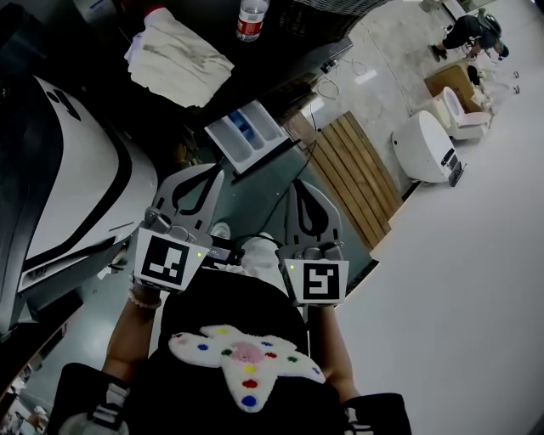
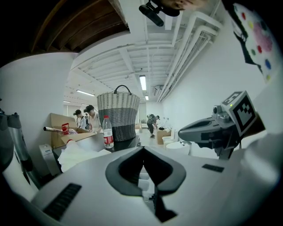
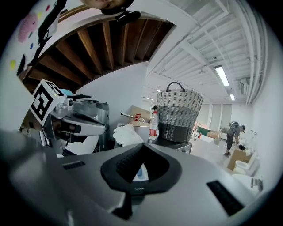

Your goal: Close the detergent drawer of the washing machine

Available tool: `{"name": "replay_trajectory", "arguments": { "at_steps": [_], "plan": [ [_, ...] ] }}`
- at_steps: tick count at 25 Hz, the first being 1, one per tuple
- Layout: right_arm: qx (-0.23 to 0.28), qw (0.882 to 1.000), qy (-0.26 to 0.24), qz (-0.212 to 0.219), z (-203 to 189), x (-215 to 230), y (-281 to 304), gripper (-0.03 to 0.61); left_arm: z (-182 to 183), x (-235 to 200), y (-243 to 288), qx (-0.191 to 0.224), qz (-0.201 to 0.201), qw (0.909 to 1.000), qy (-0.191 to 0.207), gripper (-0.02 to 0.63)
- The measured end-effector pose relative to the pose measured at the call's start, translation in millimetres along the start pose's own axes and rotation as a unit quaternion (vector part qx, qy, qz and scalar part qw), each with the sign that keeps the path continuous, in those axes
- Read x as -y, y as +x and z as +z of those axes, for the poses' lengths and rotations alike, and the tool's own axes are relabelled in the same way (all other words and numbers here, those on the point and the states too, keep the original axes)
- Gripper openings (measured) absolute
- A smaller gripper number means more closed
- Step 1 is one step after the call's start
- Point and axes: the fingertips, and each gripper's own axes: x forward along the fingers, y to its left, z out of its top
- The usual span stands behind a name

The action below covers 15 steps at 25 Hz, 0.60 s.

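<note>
The white detergent drawer (image 1: 251, 136), with a blue insert, stands pulled out of the dark washing machine (image 1: 280, 64). Both grippers are held side by side just short of it, pointing at it. My left gripper (image 1: 212, 170) is shut with nothing in it, its tip a little below the drawer's front. My right gripper (image 1: 304, 187) is also shut and empty, to the right of the drawer and further back. In the left gripper view the drawer (image 2: 143, 178) shows through the gap of the shut gripper (image 2: 143, 150). The right gripper view shows the drawer (image 3: 139, 172) behind the shut gripper (image 3: 141, 148).
On the machine's top lie a white cloth (image 1: 178, 55), a water bottle (image 1: 252, 19) and a woven basket (image 3: 179, 114). A wooden slatted platform (image 1: 357, 178) lies to the right, white toilets (image 1: 429, 149) beyond it. A large white appliance (image 1: 64, 178) stands at the left. People (image 2: 86, 117) work far back.
</note>
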Motion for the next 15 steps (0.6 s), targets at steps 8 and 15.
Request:
{"name": "replay_trajectory", "arguments": {
  "at_steps": [8,15],
  "plan": [
    [0.005,1.000,-0.003,0.007,6,11,1,0.005,6,-1,4,0.002,0.015,0.9999,0.001,0.012],
    [0.013,0.999,-0.012,0.047,13,23,12,0.005,14,-3,11,0.000,0.053,0.9986,-0.005,0.012]
  ]
}}
